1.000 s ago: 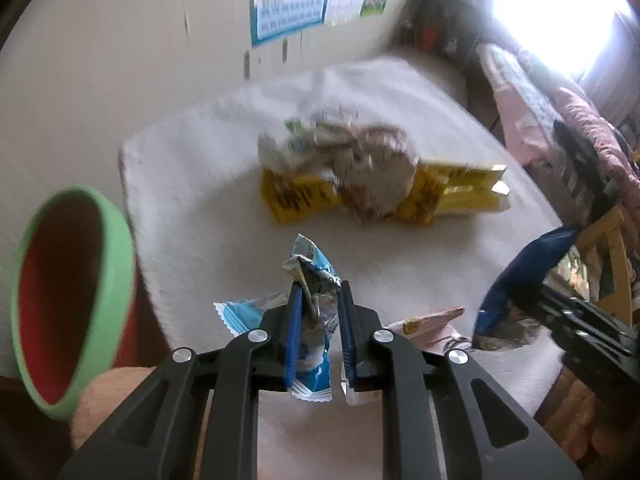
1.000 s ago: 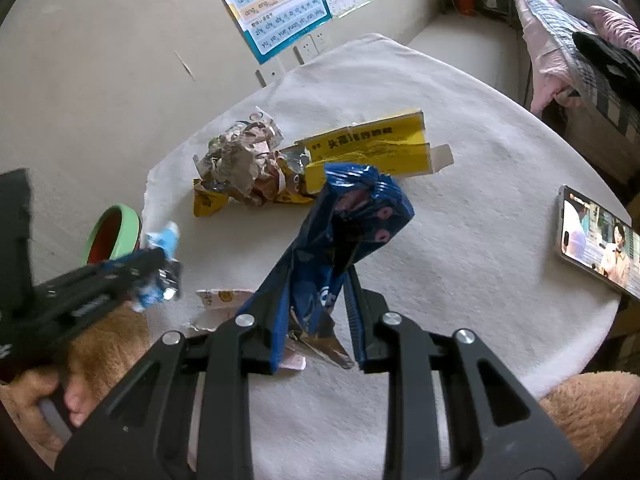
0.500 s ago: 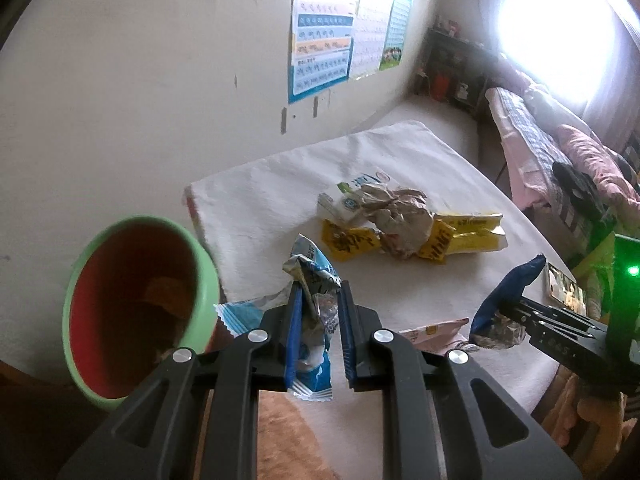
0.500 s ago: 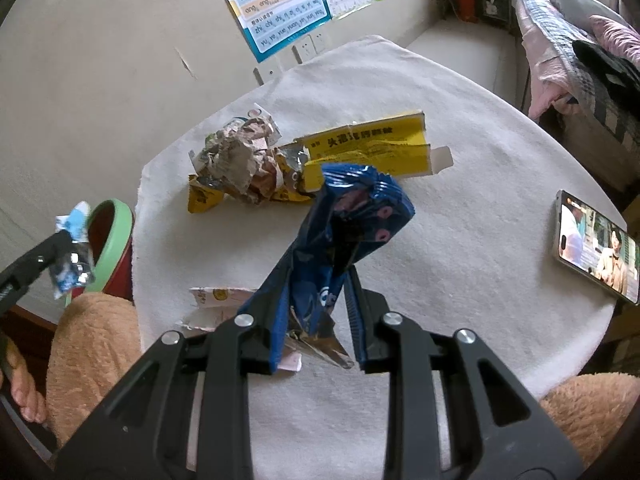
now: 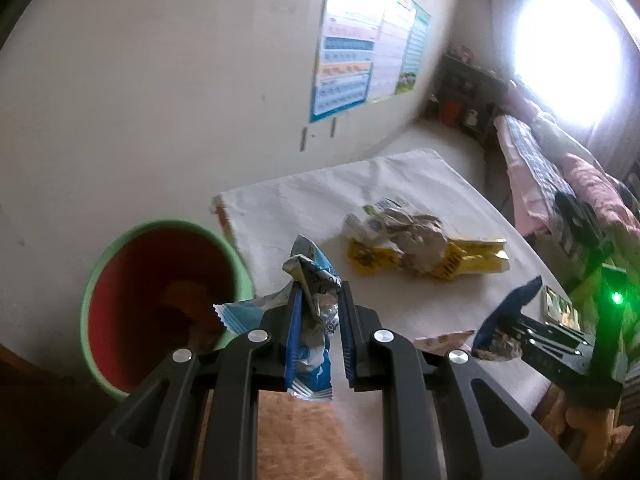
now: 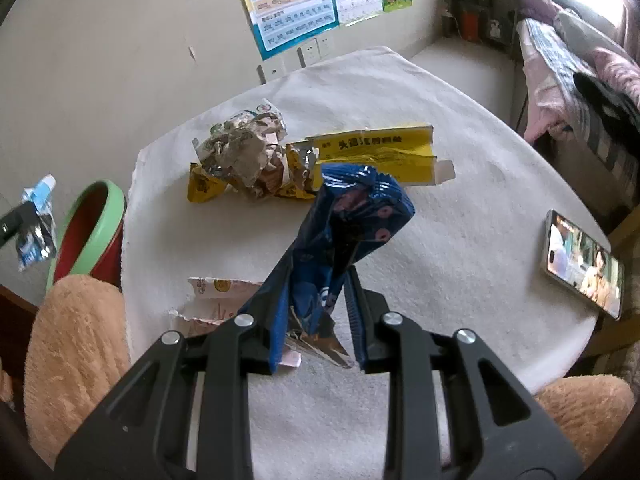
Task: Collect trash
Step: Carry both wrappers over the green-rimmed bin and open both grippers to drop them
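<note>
My left gripper [image 5: 320, 292] is shut on a crumpled light-blue and silver wrapper [image 5: 308, 264], held in the air off the table's left edge. Just to its left and below stands a bin [image 5: 168, 226] with a green rim and a red inside, also seen as the bin [image 6: 104, 216] in the right wrist view. Over the table's near side, my right gripper [image 6: 320, 280] is shut on a dark blue snack wrapper [image 6: 352, 220] that sticks up past the fingers. A crumpled foil wrapper [image 6: 248, 148], a yellow carton [image 6: 372, 152] and a torn pink wrapper [image 6: 216, 296] lie on the white-covered table [image 6: 440, 220].
A phone [image 6: 580, 264] with a lit screen lies near the table's right edge. Tan plush cushions [image 6: 76, 344] sit at the table's near left and near right. A wall with posters is behind, and a bed stands at the far right.
My left gripper has carried the light-blue wrapper left and up, off the table's edge to beside the bin. The right gripper has stayed put with the dark blue wrapper.
</note>
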A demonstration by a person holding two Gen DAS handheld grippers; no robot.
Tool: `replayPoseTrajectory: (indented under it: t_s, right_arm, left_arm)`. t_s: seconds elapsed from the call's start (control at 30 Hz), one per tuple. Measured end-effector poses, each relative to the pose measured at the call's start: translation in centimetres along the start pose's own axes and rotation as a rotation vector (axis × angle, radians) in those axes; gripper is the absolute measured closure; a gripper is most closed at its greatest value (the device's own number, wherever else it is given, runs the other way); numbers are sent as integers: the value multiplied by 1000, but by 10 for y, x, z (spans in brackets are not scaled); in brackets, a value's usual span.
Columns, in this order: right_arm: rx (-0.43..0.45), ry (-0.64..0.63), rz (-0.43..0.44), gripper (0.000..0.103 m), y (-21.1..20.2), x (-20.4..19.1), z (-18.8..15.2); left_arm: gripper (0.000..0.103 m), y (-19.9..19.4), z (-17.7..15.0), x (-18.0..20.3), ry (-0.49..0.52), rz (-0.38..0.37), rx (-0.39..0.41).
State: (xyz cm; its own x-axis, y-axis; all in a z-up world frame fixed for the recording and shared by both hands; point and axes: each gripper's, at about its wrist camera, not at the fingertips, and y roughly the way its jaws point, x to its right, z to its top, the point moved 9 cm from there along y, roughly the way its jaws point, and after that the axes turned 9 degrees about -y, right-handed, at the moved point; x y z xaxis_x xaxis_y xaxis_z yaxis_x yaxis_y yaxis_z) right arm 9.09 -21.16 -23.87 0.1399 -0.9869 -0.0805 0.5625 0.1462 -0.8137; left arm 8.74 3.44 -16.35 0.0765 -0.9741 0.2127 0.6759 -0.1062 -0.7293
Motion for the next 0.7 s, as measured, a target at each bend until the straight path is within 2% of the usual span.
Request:
replayPoseTrajectory:
  t_s: [0.47, 0.7]
  right_arm:
    - [-22, -48, 3, 76, -5, -26, -2]
    - [10, -95, 39, 76, -19, -58, 14]
  left_arm:
    - [88, -12, 4, -52, -105, 32, 25]
    - [88, -10, 2, -80, -165, 63, 21]
